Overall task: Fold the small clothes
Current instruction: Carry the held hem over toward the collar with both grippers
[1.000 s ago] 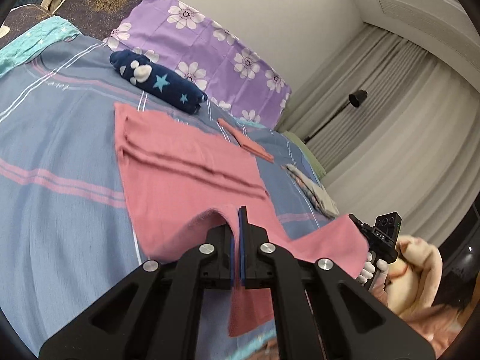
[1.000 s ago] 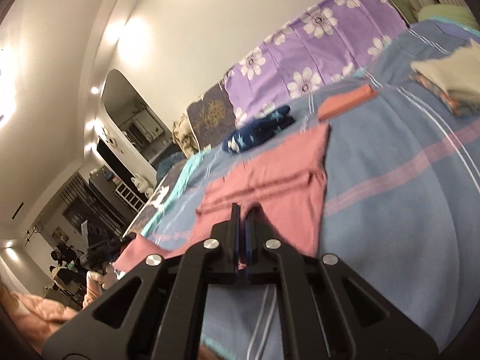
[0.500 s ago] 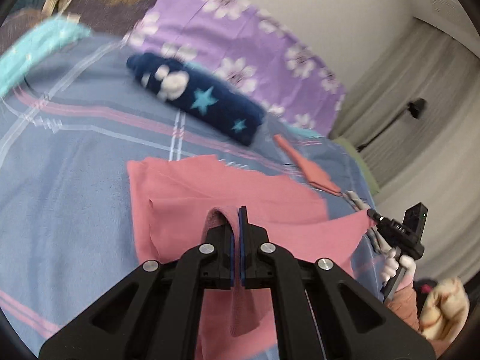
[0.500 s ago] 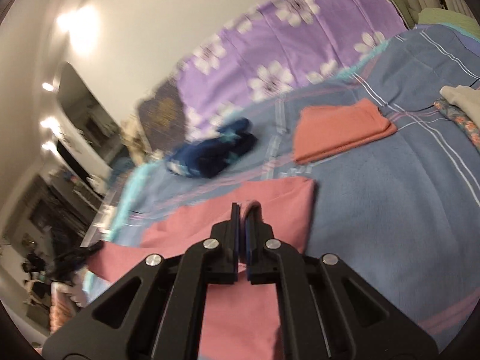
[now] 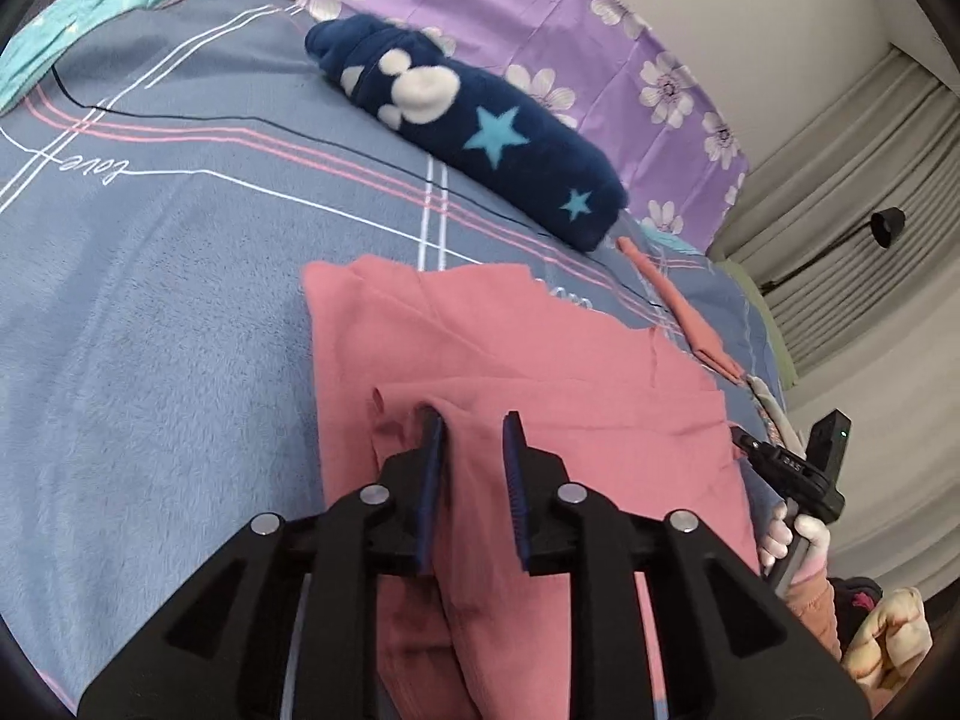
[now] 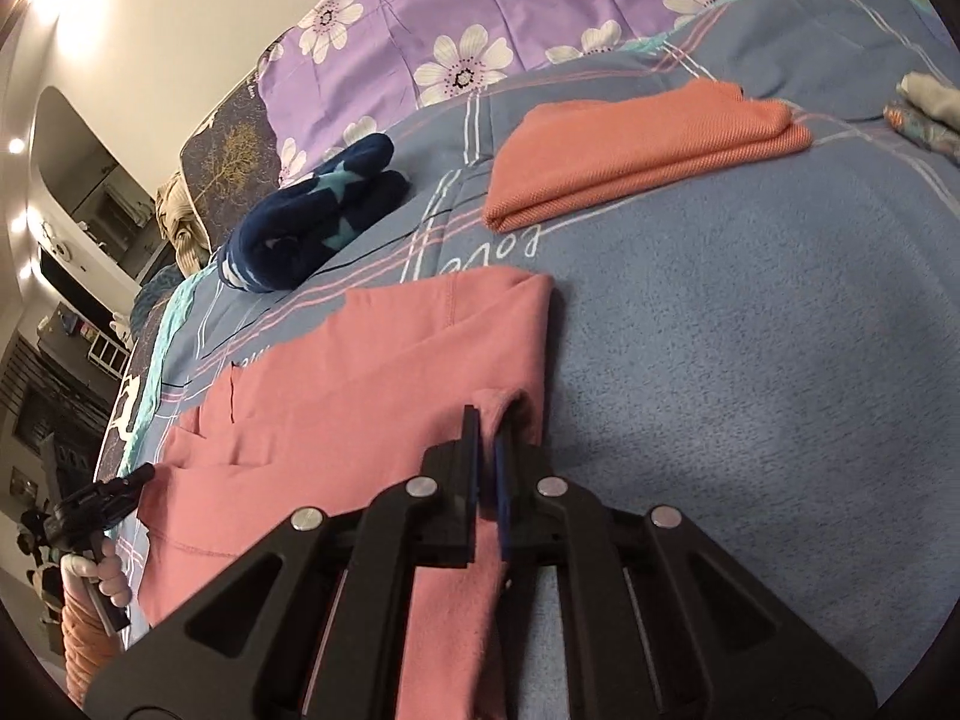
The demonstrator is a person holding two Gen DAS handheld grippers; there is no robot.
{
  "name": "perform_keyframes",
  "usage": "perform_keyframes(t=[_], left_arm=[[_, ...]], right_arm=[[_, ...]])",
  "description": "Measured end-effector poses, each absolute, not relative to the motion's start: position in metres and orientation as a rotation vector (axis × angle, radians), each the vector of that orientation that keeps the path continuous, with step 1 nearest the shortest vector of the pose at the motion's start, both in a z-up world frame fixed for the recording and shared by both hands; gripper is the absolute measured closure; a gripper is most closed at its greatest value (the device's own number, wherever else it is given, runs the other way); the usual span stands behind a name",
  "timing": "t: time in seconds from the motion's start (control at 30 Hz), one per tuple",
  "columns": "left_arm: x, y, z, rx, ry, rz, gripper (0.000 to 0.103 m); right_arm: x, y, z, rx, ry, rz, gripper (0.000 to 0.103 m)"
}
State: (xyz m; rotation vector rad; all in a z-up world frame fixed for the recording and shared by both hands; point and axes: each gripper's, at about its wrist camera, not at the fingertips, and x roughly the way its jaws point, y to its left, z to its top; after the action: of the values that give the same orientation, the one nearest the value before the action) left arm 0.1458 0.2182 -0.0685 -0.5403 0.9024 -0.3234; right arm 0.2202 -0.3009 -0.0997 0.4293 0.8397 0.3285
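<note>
A pink garment [image 5: 510, 348] lies folded over on itself on the blue bedspread [image 5: 150, 300]. My left gripper [image 5: 473, 423] rests over its near left corner. Its jaws are opening: the blue pads stand apart with a ridge of pink cloth loose between them. At the garment's [image 6: 390, 384] right corner, my right gripper [image 6: 487, 420] still pinches a fold of cloth, its jaws only beginning to open. Each gripper shows in the other's view: the right gripper [image 5: 744, 439] and the left gripper [image 6: 143, 473], each held by a gloved hand.
A rolled navy fleece with stars [image 5: 480, 138] lies beyond the garment. A folded orange cloth [image 6: 636, 144] sits far right of it, with a small folded pile [image 6: 930, 114] at the right edge. A purple flowered quilt [image 5: 570, 12] runs along the wall.
Both grippers carried the garment's near edge forward and down over the far part, halving it. The left jaws have parted. The right jaws show a slight gap.
</note>
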Motion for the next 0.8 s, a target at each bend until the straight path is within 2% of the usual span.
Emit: perform_keyframes(t=[0.17, 0.23, 0.27, 0.57, 0.7, 0.73, 0.8], left_arm=[[0.127, 0.199, -0.066, -0.43, 0.956, -0.332, 0.08], [0.125, 0.192, -0.068, -0.382, 0.984, -0.318, 0.097], [0.123, 0.191, -0.067, -0.396, 0.992, -0.331, 0.101], [0.17, 0.214, -0.016, -0.531, 0.785, -0.28, 0.101], [0.217, 0.222, -0.036, -0.559, 0.818, -0.203, 0.101], [0.225, 0.222, -0.045, -0.565, 0.847, -0.195, 0.1], [0.231, 0.224, -0.053, -0.556, 0.864, -0.172, 0.088]], right_arm=[[0.214, -0.299, -0.096, 0.424, 0.84, 0.337, 0.096], [0.213, -0.299, -0.095, 0.423, 0.841, 0.339, 0.096], [0.212, -0.298, -0.095, 0.423, 0.843, 0.341, 0.096], [0.24, -0.308, -0.045, 0.519, 0.725, 0.347, 0.099], [0.274, -0.304, -0.055, 0.492, 0.78, 0.291, 0.095], [0.281, -0.302, -0.063, 0.492, 0.812, 0.282, 0.095], [0.283, -0.305, -0.072, 0.505, 0.834, 0.279, 0.092]])
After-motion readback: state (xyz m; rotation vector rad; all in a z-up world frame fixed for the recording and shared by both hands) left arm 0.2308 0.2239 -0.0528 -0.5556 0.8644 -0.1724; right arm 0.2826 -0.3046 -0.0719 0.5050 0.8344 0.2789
